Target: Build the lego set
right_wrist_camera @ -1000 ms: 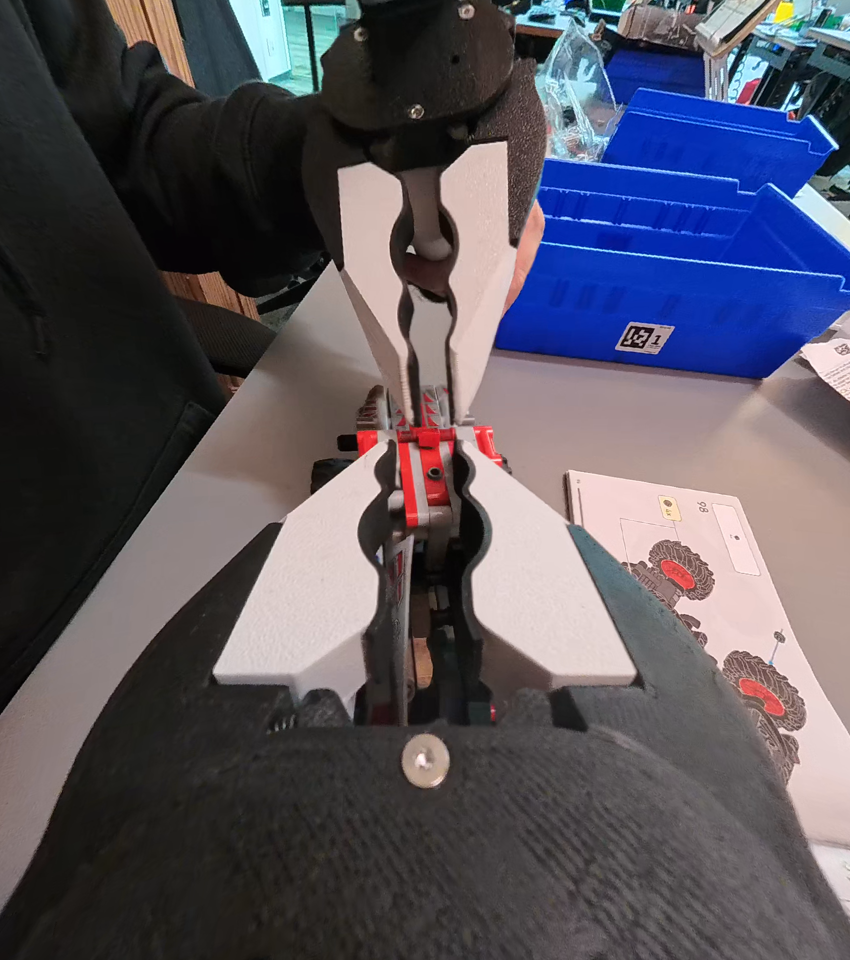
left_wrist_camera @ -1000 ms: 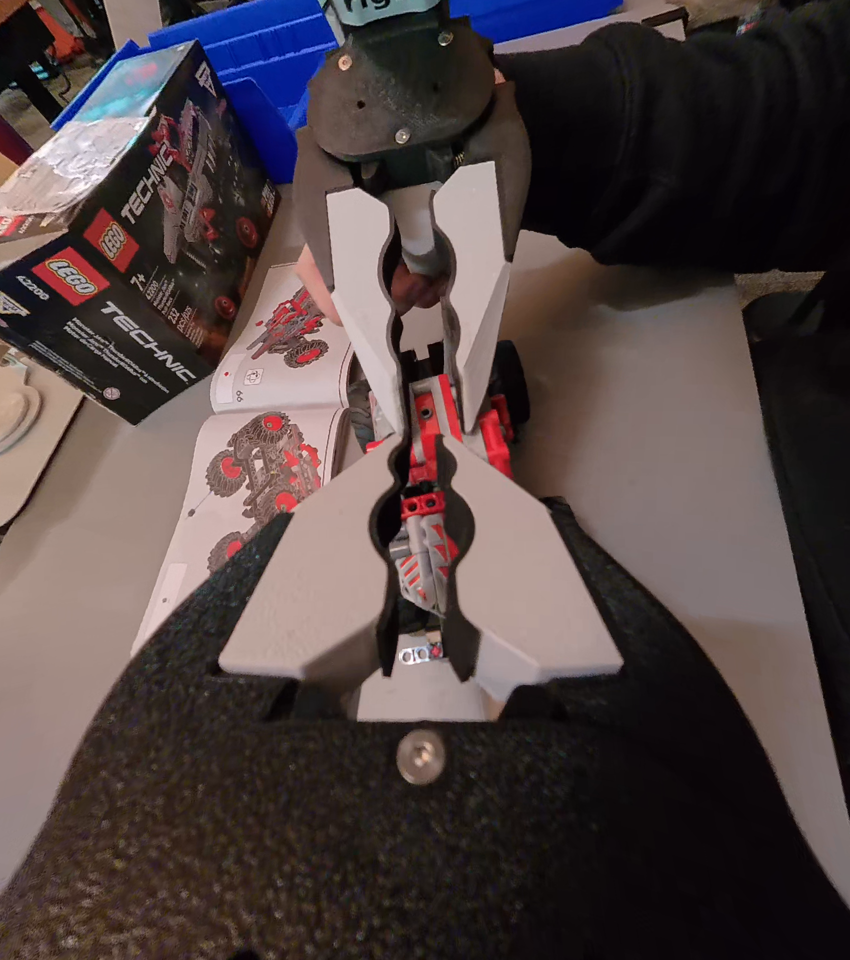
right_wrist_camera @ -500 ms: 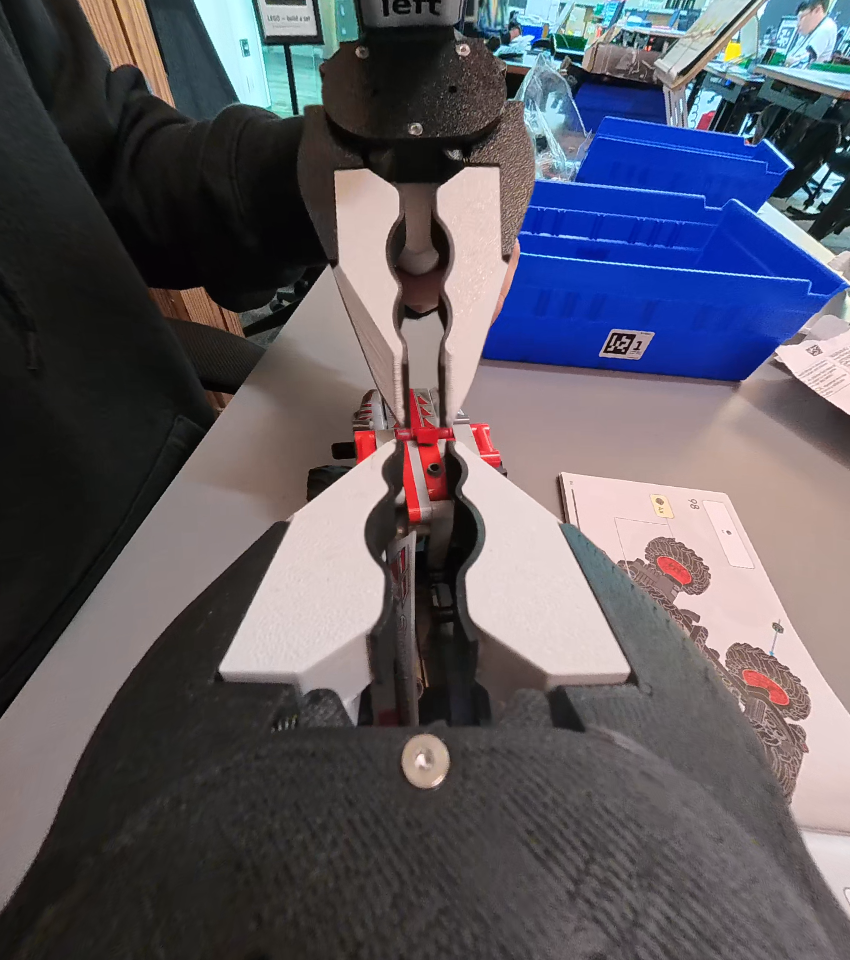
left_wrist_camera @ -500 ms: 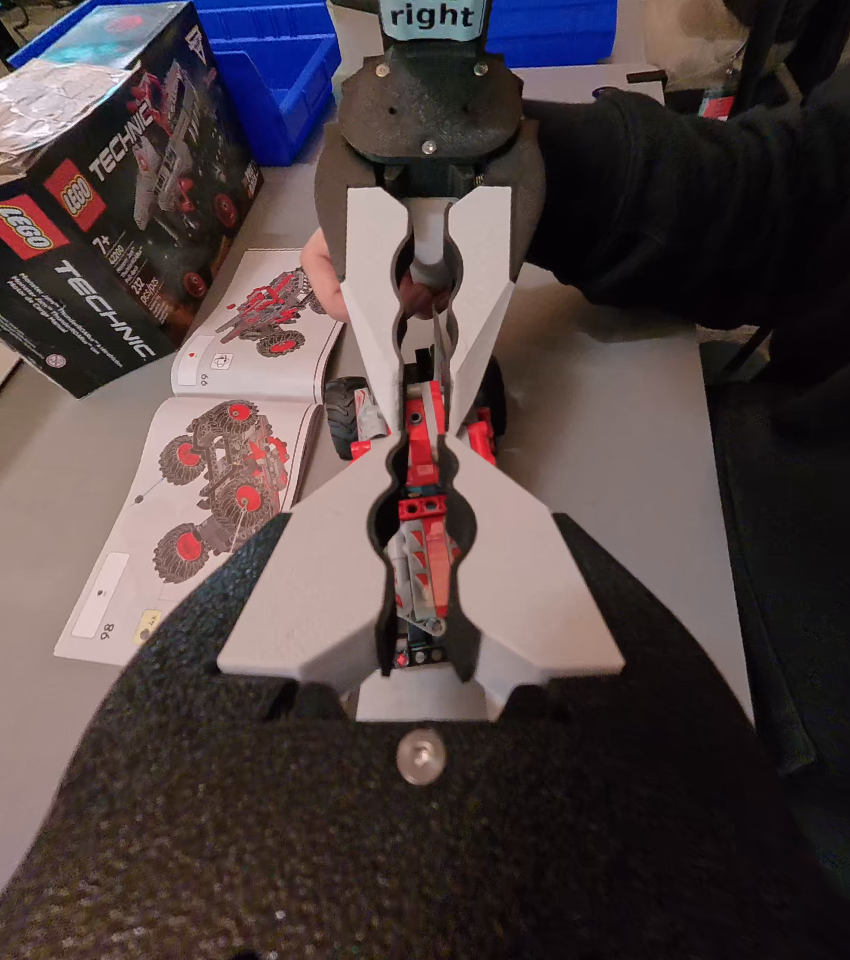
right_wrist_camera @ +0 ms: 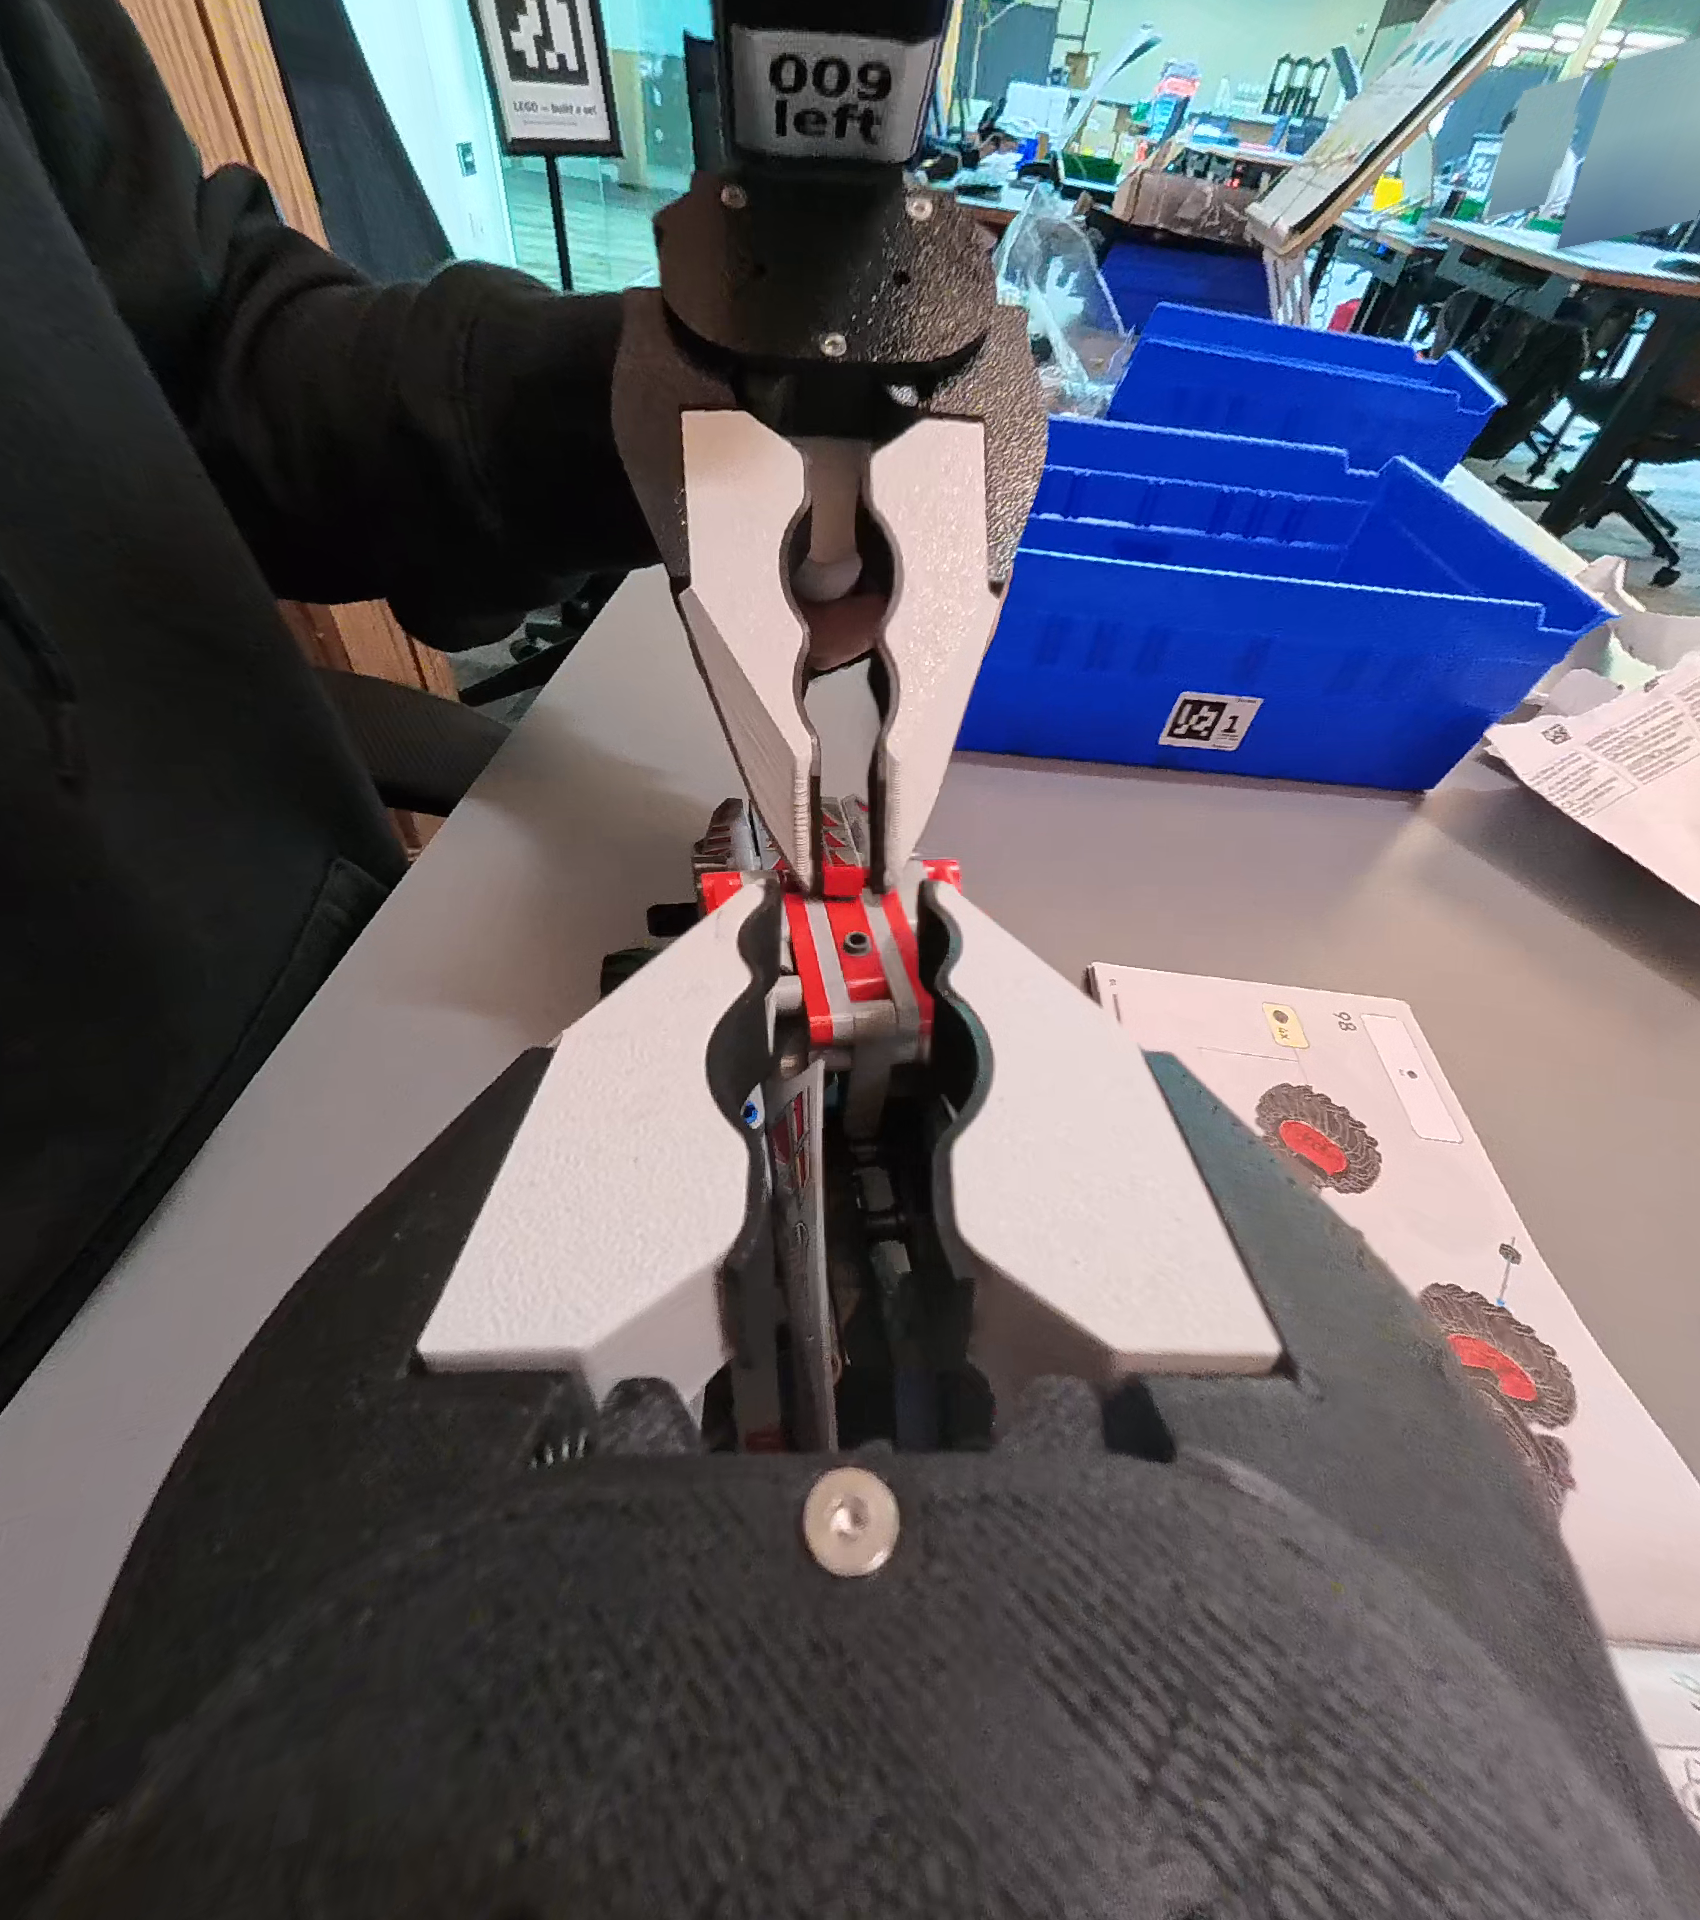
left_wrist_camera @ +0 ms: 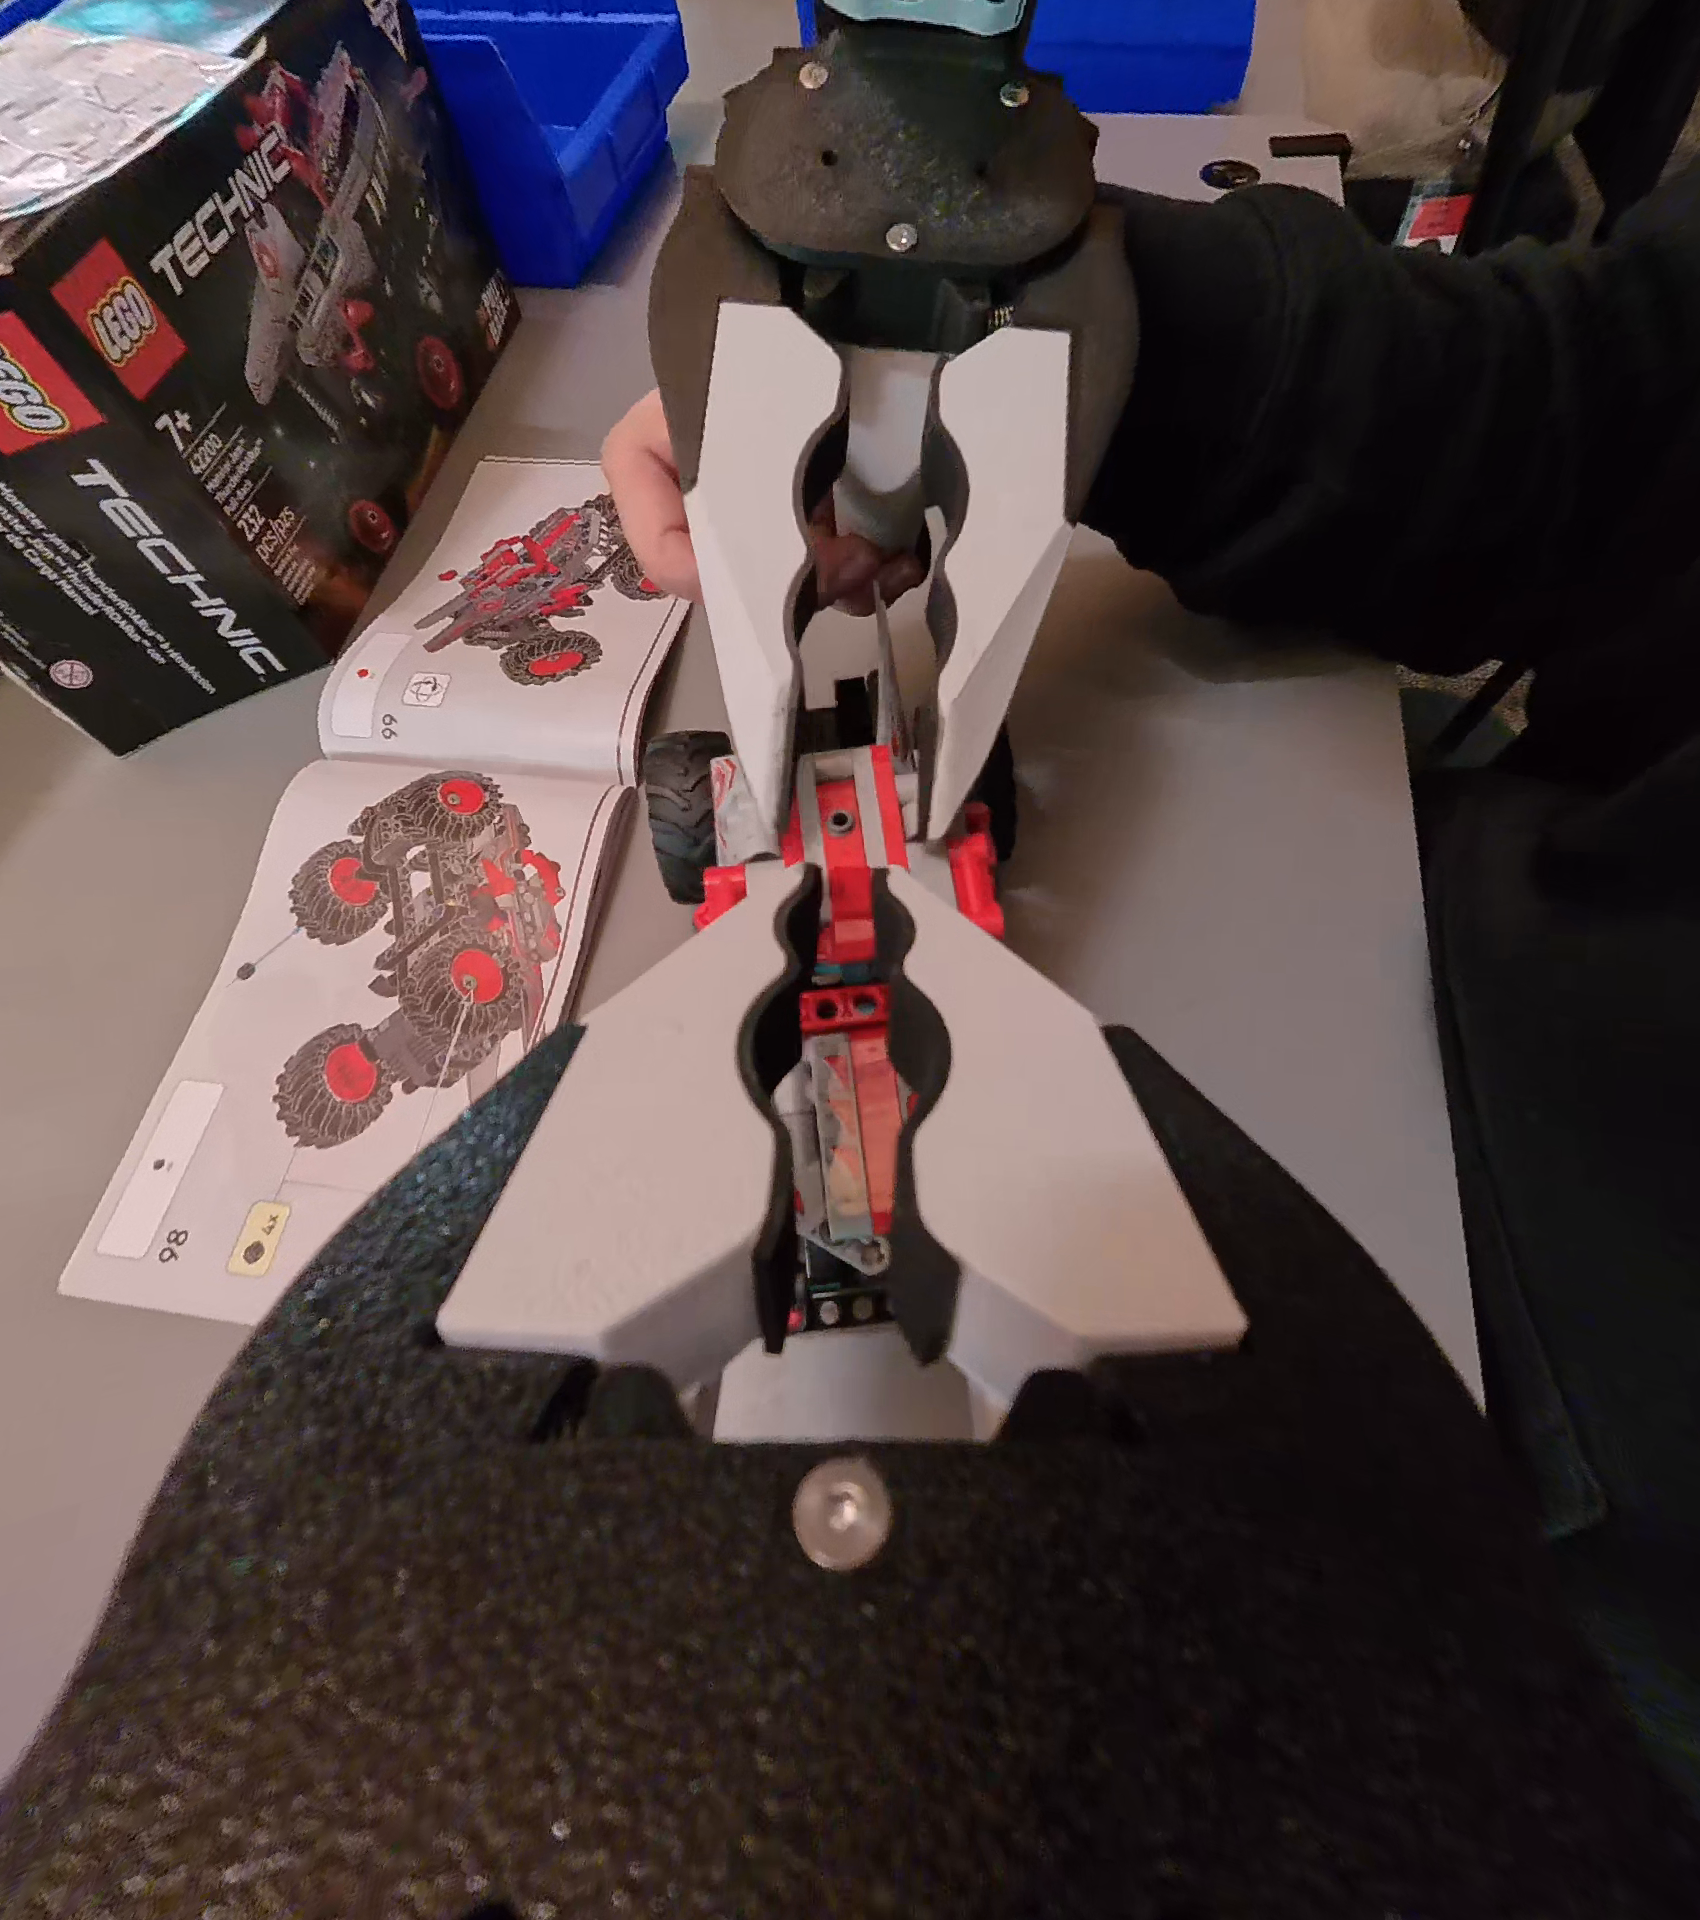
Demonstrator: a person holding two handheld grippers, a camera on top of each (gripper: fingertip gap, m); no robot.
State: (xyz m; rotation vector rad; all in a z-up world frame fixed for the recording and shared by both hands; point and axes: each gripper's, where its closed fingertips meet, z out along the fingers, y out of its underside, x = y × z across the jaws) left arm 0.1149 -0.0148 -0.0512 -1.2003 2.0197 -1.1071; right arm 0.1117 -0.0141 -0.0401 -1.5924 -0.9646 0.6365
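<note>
Dim warm indoor light, soft shadows, wide-angle edge distortion, blurred near foreground.

My left wrist camera sits just behind the left hand-held gripper (left_wrist_camera: 841, 883), very near, looking steeply down along its fingers at the desk (left_wrist_camera: 1189, 935). My right wrist camera rides behind the right hand-held gripper (right_wrist_camera: 851, 904), equally near but tilted flatter, so it sees across the desk (right_wrist_camera: 1241, 883) into the room beyond. The two face each other: each shows the other hand-held gripper head-on, close beyond its own fingertips. Both share the toy truck (left_wrist_camera: 841, 831) (right_wrist_camera: 856, 956) between them and the open booklet (left_wrist_camera: 389, 935) (right_wrist_camera: 1397, 1195).
</note>
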